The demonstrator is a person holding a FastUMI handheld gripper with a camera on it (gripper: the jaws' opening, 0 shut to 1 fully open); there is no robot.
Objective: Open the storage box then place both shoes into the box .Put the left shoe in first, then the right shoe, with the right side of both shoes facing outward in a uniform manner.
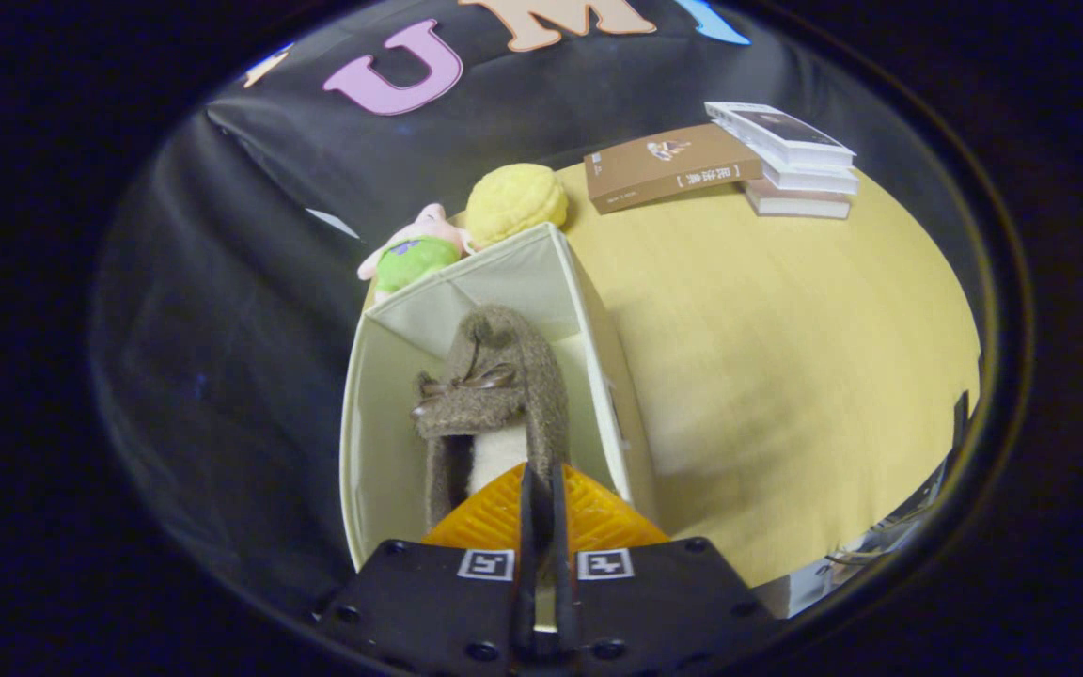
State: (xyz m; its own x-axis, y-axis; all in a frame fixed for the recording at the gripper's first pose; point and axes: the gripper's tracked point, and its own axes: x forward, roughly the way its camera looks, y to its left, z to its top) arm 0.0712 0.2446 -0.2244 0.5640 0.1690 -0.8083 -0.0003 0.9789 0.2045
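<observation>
Hand-held gripper [541,489] fingers clamped together on the heel of a brown shoe [494,395]. Shoe hangs inside the open storage box [372,414] on the table [786,357].

dim booth, warm light on the tabletop [786,329]; fisheye bends the edges, rim soft and dark; centre sharp.

tool [541,489] clamped on shoe [494,395] | inside storage box [588,310]
</observation>
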